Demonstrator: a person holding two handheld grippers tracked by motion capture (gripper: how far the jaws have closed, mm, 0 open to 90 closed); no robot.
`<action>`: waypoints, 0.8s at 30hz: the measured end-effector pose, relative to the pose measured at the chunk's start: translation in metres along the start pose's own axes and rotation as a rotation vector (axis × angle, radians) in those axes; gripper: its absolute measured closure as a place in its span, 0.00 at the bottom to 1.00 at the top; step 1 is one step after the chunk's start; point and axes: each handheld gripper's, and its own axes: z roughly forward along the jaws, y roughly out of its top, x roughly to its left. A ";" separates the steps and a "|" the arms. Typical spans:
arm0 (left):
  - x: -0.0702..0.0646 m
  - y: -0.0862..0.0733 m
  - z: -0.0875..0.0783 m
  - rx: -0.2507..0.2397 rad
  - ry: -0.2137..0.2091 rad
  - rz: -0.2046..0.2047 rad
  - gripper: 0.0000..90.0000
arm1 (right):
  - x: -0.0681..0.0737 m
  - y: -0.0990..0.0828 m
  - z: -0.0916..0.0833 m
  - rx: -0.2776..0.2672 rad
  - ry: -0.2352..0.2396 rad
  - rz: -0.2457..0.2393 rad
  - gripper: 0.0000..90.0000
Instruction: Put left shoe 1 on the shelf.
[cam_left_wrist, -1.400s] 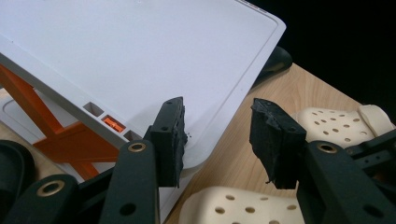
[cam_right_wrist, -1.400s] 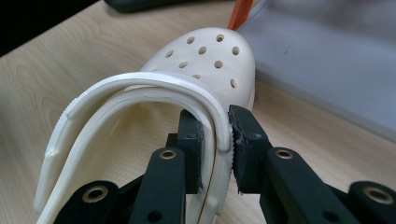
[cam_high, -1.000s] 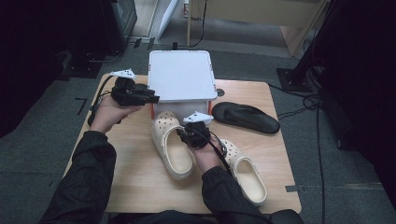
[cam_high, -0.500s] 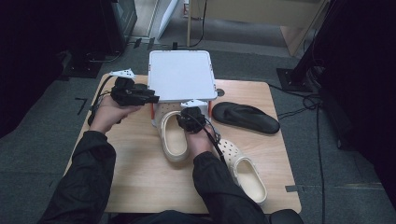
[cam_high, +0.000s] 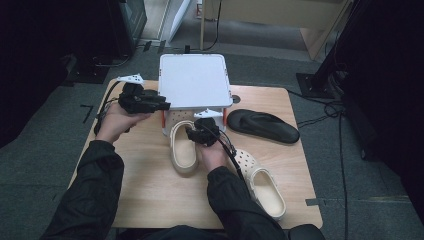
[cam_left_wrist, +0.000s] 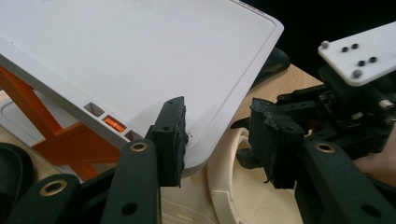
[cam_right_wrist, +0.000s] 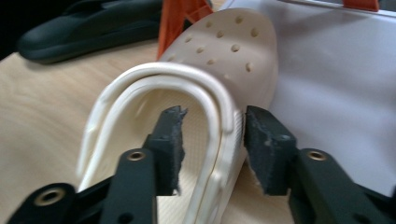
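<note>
Clog lies on the table with its toe pushed under the white rack, between the rack's orange legs; in the right gripper view its holed toe sits on the rack's lower white shelf. Our right gripper stands over the clog's side wall, one jaw inside the shoe and one outside; the jaws have just been opening, and the pads now stand clear of the rim and strap between them, so we hold nothing. Our left gripper hovers at the rack's left front corner, jaws about half open; in the left gripper view the rack's top edge passes between them, just beside one pad, and we cannot tell if it touches. A second clog lies near our right forearm at the table's front right. A black sandal rests right of the rack, well apart from the clog. The rack's top hangs over the toe and the legs flank it closely.
</note>
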 end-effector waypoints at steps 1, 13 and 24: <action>0.000 0.000 0.000 0.000 0.001 0.000 0.63 | 0.000 -0.001 -0.004 0.002 0.007 -0.004 0.62; -0.001 0.000 0.000 0.000 0.007 0.002 0.64 | 0.007 -0.017 -0.047 -0.012 0.090 -0.038 0.64; -0.001 0.000 0.000 0.002 0.011 0.006 0.65 | 0.028 -0.050 -0.068 -0.018 0.195 -0.108 0.81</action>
